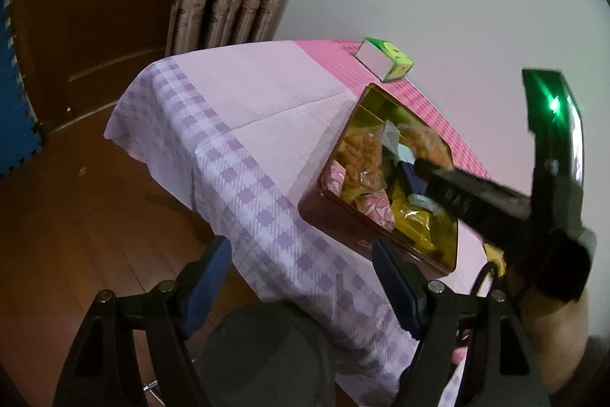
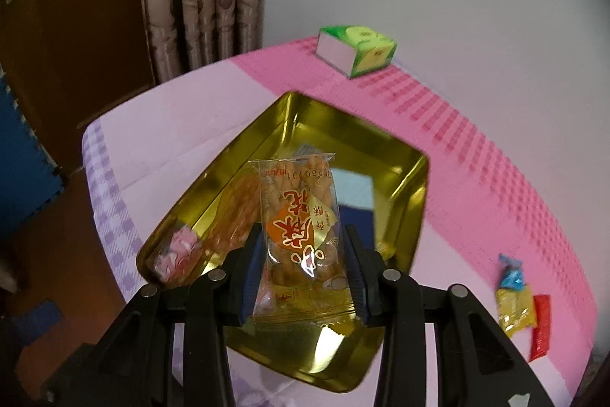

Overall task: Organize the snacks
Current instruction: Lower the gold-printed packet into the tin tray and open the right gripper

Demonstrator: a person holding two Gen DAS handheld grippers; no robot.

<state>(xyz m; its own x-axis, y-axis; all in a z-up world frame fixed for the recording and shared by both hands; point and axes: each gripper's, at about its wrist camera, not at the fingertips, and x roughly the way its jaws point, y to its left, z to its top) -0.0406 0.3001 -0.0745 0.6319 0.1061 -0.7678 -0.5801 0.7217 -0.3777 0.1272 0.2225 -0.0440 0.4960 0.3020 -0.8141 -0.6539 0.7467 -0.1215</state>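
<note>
A gold-lined tin [image 2: 408, 178] with a dark red outer wall is set on a table covered by a pink and lilac checked cloth [image 2: 476, 178], and it serves here as the landmark. Directly above the tin, a clear packet of fried twists [image 2: 301, 235] with a red and orange label is clamped between the blue-padded fingers of the right gripper [image 2: 303, 273], whose jaws are closed on the packet's sides. Inside the tin, further packets are seen: another packet of twists [image 2: 232, 216] towards its left wall, a pink patterned sweet [image 2: 175, 254] in its near left corner, and a pale blue and dark blue packet [image 2: 356, 201] towards its right side.

Beyond the far corner of the tin, near the wall, a green tissue box [image 2: 358, 50] lies on the cloth. To the right of the tin, well apart from it, a blue-wrapped sweet [image 2: 511, 275], a yellow packet [image 2: 516, 308] and a red packet [image 2: 541, 327] are grouped together.

The left gripper [image 1: 301, 285] is held off the near left corner of the tin, its jaws spread wide with nothing between them. In the left wrist view, the right gripper is seen reaching over the tin [image 1: 343, 212].
</note>
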